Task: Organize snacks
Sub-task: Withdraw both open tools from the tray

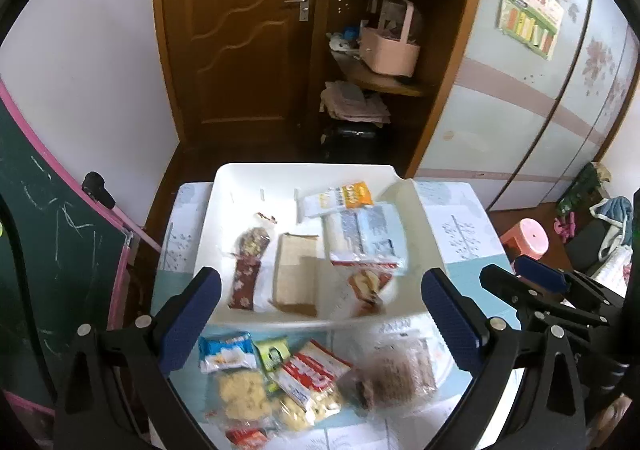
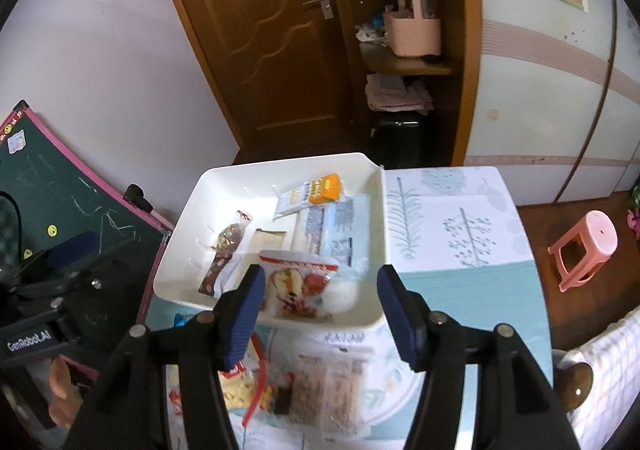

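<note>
A white tray (image 1: pixel 228 186) (image 2: pixel 188 206) on the table holds several snack packets: a brown flowered packet (image 1: pixel 248 270), a tan packet (image 1: pixel 296 274), a blue-white pack (image 1: pixel 364 234), an orange-white packet (image 1: pixel 340 198) and a red-white cake packet (image 2: pixel 300 286), blurred in the left wrist view (image 1: pixel 368 282). In front of the tray lie loose snacks: a blue packet (image 1: pixel 226 352), a red-white packet (image 1: pixel 312 374) and a brown biscuit pack (image 1: pixel 396 374) (image 2: pixel 324 390). My left gripper (image 1: pixel 320 314) is open and empty above the loose snacks. My right gripper (image 2: pixel 320 310) is open and empty over the tray's near edge.
A green chalkboard with a pink frame (image 1: pixel 48 234) leans at the left. A pink stool (image 2: pixel 588 250) stands on the floor to the right. A wooden door (image 1: pixel 240 30) and corner shelves (image 1: pixel 392 82) are behind the table (image 2: pixel 460 242).
</note>
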